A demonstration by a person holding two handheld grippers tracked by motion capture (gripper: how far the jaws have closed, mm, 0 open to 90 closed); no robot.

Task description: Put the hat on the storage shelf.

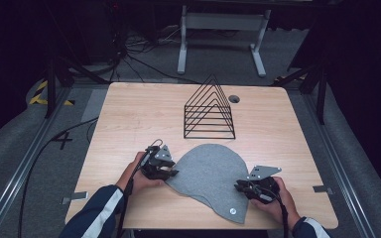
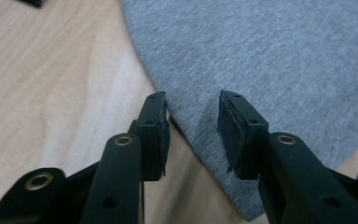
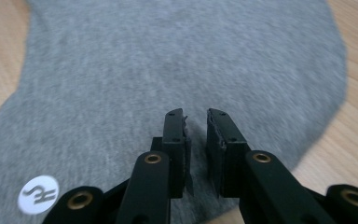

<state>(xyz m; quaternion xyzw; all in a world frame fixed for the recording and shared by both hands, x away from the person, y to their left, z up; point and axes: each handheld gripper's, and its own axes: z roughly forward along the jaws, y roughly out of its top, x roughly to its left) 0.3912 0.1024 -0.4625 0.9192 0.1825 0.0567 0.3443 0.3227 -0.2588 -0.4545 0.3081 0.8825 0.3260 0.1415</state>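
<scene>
High view: wire rack behind grey cloth; left tongs gape, right tongs barely parted.

The high view looks forward and down from above the person's side onto the whole wooden table, its far edge toward 12 o'clock and the forearms entering from 6 o'clock. The left gripper view rides close above the tabletop, looking along its own jaws toward the grey cloth, whose edge runs between them. The right gripper view sits just as near, facing across the same cloth, with a round white label at 8 o'clock. All three views share that cloth and the wood beside it.
</scene>
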